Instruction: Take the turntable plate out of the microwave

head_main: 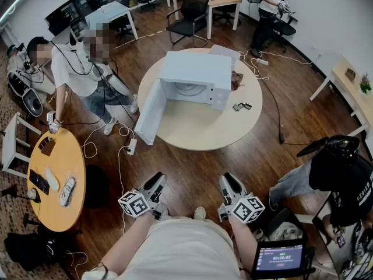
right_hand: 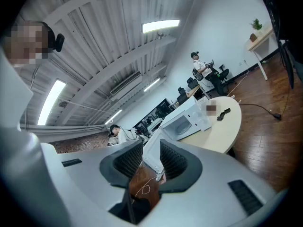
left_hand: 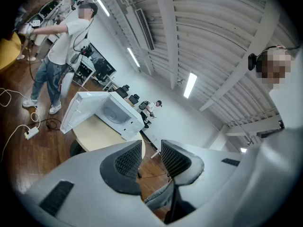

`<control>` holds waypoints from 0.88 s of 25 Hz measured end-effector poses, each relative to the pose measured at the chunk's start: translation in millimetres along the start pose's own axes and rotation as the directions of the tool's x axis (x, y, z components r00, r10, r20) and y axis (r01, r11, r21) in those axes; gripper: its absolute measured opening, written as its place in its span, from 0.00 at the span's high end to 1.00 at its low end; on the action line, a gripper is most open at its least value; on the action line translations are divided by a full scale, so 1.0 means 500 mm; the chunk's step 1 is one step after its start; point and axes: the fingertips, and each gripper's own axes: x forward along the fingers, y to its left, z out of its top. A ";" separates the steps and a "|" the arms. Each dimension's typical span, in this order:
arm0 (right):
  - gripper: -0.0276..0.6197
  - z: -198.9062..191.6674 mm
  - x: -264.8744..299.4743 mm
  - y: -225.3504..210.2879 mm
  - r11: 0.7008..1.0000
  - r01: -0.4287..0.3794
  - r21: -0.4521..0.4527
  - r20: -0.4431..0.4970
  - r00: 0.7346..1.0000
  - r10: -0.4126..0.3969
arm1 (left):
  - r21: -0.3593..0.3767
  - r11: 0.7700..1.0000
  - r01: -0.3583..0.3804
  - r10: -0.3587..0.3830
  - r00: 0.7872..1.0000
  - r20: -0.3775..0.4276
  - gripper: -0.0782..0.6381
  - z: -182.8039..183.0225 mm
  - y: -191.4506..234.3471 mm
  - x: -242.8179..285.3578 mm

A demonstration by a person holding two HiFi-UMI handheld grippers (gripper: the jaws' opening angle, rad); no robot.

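Locate plate (head_main: 190, 89) lying flat inside microwave (head_main: 198, 69), door (head_main: 150, 112) swung open leftward, on round counter (head_main: 198, 130). Note left claw (head_main: 154, 185) and right claw (head_main: 230, 185) both spread, empty, well apart from microwave, opening straight ahead. Judge reach about equal; expect door to crowd left side.

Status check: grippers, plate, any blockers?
Open and empty: left gripper, right gripper, both well short of the table. In the microwave: turntable plate, door open. Nothing blocking the opening.

Microwave (head_main: 195, 74) on round table (head_main: 198, 130), door (head_main: 150, 112) open left; turntable plate (head_main: 190, 89) inside
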 end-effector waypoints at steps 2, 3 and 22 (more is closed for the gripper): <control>0.81 0.002 -0.008 -0.008 1.000 -0.004 -0.002 -0.002 1.000 0.004 | 0.003 1.000 -0.005 0.005 1.000 0.001 0.72 -0.011 -0.005 0.003; 0.81 0.004 -0.013 -0.012 1.000 -0.006 -0.003 -0.002 1.000 0.006 | 0.002 1.000 -0.009 0.009 1.000 0.002 0.72 -0.015 -0.010 0.005; 0.81 0.034 -0.065 -0.036 0.999 -0.032 0.012 0.002 0.999 0.032 | -0.017 0.999 -0.044 0.044 0.999 0.011 0.72 -0.063 -0.060 0.014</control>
